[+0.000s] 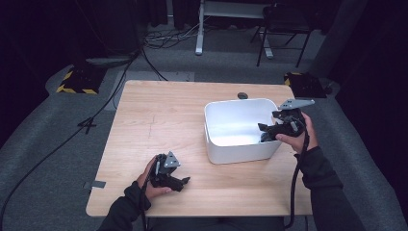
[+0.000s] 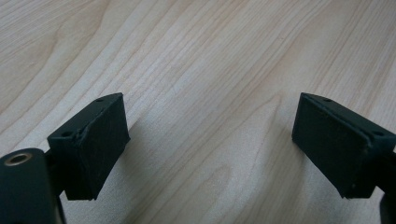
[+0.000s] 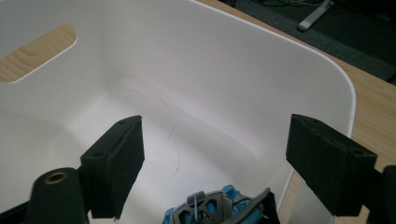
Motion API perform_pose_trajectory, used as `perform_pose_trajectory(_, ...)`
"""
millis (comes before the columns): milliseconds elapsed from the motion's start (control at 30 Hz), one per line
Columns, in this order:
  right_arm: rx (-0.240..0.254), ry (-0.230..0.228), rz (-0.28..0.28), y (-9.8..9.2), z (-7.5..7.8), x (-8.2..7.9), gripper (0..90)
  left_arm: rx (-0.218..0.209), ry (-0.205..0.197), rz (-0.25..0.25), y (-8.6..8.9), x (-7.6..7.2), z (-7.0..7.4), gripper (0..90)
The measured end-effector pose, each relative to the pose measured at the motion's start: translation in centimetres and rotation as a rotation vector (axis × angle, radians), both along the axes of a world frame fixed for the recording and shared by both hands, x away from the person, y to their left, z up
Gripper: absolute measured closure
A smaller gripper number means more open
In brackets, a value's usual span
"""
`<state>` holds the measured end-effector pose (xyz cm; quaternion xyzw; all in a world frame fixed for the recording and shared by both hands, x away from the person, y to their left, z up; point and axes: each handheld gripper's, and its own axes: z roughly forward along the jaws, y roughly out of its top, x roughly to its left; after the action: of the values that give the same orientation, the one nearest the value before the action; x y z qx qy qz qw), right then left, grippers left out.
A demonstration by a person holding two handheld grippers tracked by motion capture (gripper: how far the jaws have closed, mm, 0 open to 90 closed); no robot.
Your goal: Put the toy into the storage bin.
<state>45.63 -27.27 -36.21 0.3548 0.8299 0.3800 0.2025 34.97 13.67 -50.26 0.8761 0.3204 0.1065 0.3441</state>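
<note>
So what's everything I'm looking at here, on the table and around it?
Table: one, light wood, centre.
Bin: one, white, on the table's right half.
Toy-like object: one, grey and blue, inside the bin under the right gripper.
Chair: one, black, on the floor behind.
Cables: several, black, on the grey floor at left.
Left gripper: black, open, at the table's near edge.
Right gripper: black, open, inside the bin.

One white plastic bin (image 1: 240, 144) is counted on one wooden table (image 1: 159, 120) — inside it, one grey-and-blue shoe (image 3: 219, 210) — and two grippers (image 1: 169, 179) (image 1: 275, 131) are seen.
</note>
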Motion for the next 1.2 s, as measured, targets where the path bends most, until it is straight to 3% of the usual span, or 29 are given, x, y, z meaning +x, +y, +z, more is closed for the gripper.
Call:
perform_pose_trajectory(100,0.016,-0.004,-0.005,0.0,0.2,-0.1,19.5,0.000,0.000,0.000,0.0,0.0,0.0,11.1)
perform_pose_trajectory(533,-0.010,-0.038,-0.018,0.0,0.7,-0.7,19.5,0.001,-0.001,-0.001,0.0,0.0,0.0,10.9)
perform_pose_trajectory(833,0.008,-0.062,-0.022,-0.2,1.1,-1.3,19.9,0.000,0.001,0.002,0.0,0.0,0.0,10.8)
perform_pose_trajectory(1200,0.003,-0.114,-0.029,-0.8,1.6,-2.4,21.0,0.000,0.001,0.001,0.0,0.0,0.0,10.8)
